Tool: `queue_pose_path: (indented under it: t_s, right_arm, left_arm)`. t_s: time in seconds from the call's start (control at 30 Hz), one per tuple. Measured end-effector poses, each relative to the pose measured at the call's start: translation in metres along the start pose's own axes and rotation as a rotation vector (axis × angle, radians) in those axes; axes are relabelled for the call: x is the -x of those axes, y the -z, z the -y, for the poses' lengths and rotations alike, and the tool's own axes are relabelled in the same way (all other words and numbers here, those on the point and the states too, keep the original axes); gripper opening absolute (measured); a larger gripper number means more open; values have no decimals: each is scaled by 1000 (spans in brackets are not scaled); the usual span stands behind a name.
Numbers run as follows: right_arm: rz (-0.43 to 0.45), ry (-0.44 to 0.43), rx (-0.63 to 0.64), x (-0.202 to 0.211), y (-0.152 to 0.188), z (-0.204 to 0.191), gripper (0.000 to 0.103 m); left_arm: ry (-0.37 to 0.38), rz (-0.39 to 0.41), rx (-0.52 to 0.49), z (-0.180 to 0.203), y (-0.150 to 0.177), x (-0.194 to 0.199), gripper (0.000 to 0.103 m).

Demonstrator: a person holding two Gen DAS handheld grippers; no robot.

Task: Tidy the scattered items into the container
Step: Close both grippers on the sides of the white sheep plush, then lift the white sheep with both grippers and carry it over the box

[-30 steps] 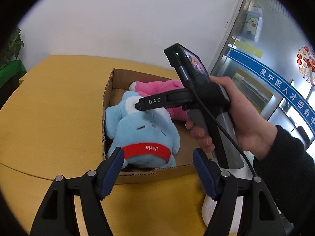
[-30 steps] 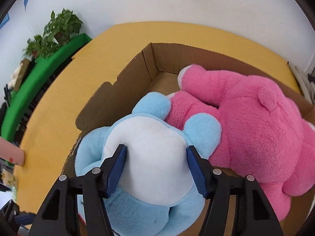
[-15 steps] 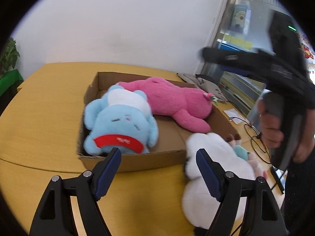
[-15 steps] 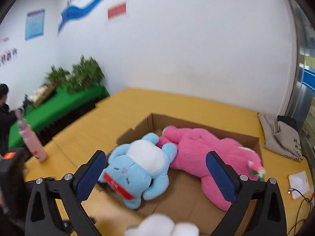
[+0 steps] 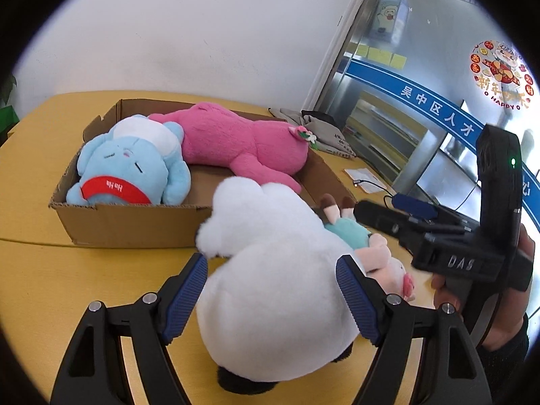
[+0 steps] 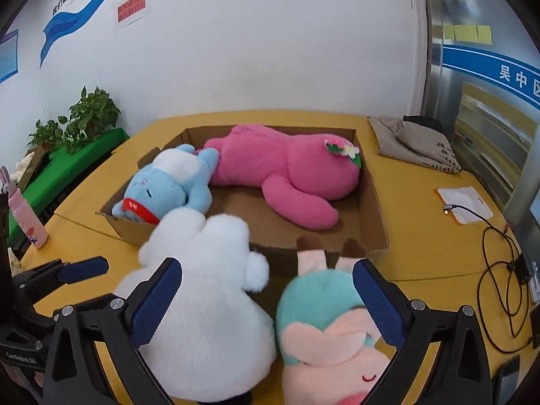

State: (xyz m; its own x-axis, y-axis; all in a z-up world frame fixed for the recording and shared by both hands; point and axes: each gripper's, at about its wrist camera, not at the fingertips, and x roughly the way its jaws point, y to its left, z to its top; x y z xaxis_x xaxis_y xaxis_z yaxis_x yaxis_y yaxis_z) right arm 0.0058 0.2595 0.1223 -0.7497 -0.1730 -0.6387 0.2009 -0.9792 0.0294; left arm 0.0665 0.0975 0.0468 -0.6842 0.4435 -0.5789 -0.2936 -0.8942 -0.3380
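Observation:
A cardboard box (image 5: 128,222) (image 6: 374,209) on the yellow table holds a blue plush (image 5: 131,165) (image 6: 168,182) and a pink plush (image 5: 236,141) (image 6: 283,172). A white plush (image 5: 276,276) (image 6: 206,290) lies on the table in front of the box. My left gripper (image 5: 271,290) is open, its pads on either side of the white plush. A teal-and-pink doll (image 5: 368,246) (image 6: 334,330) lies beside it. My right gripper (image 6: 266,303) is open and empty above both toys; it also shows in the left wrist view (image 5: 438,236).
A grey cloth bag (image 6: 415,145) (image 5: 320,128), a white packet with a cable (image 6: 465,206) and black cables (image 6: 506,276) lie at the right. A pink bottle (image 6: 27,216) stands at the table's left edge. Plants (image 6: 77,121) stand beyond it.
My right gripper let go of the blue plush in the box and pulled back to the toys in front. My left gripper moved right and down around the white plush.

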Motion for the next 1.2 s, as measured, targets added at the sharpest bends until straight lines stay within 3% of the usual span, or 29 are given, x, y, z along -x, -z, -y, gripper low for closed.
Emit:
queue_pose_path:
  t_s: [0.53, 0.6, 0.67, 0.8, 0.93, 1.2]
  right_arm:
    - [-18, -11, 8, 7, 20, 3, 103]
    - [1, -49, 32, 9, 23, -1, 103]
    - [13, -93, 62, 11, 26, -4, 103]
    - [-17, -179, 189, 12, 41, -18, 103]
    - [-49, -216, 322, 7, 60, -39, 103]
    - [-117, -217, 322, -32, 66, -60, 103]
  left_arm:
    - [42, -54, 53, -6, 11, -17, 79]
    - [42, -65, 54, -8, 12, -19, 79]
    - [24, -84, 50, -11, 12, -22, 88]
    - [45, -106, 80, -19, 14, -29, 89]
    - [51, -110, 65, -19, 18, -34, 92]
    - [46, -145, 71, -28, 21, -44, 93]
